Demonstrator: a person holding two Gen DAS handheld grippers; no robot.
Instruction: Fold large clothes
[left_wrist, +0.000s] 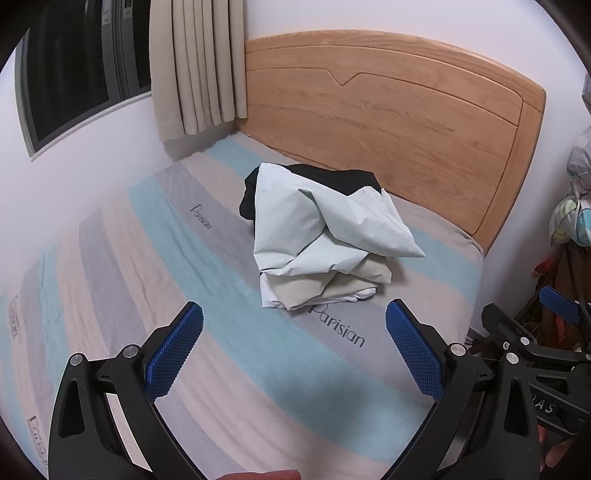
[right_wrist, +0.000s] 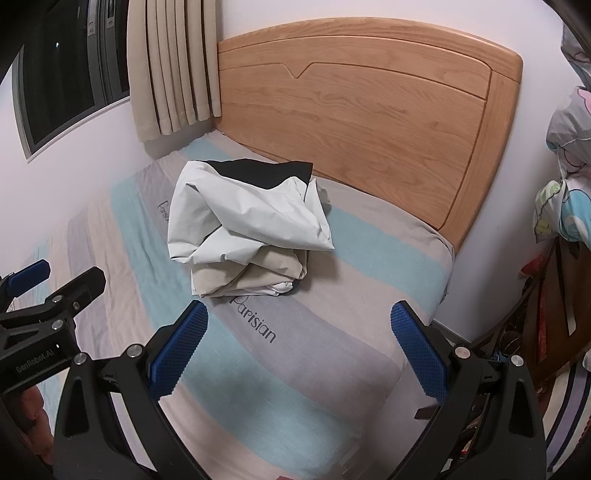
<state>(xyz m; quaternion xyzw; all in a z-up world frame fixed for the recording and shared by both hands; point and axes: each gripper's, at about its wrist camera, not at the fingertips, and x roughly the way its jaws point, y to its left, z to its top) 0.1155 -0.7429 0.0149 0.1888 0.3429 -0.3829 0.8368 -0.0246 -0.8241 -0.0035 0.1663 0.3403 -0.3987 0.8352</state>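
Both grippers are wide open and hold nothing. My left gripper (left_wrist: 294, 339) and my right gripper (right_wrist: 299, 341) hang side by side over the near part of the bed (right_wrist: 369, 362), and both aim at the clothes.

My pile of clothes (left_wrist: 317, 236) sits on the striped sheet near the head of the bed, close to the wooden headboard (left_wrist: 406, 122) but with a strip of sheet between them. On top is a pale, crumpled piece. A tan piece (left_wrist: 314, 291) peeks out below it, and something black (left_wrist: 332, 177) shows at the back.

I cannot tell if this is a messy heap waiting to be folded or a rough stack already set down. So I only say how it lies. The pile's long way runs from the headboard side toward me, and one pale corner (left_wrist: 413, 253) sticks out toward the right edge of the bed. Any grab would need a loose edge or corner like that one, because soft cloth slips and bunches.
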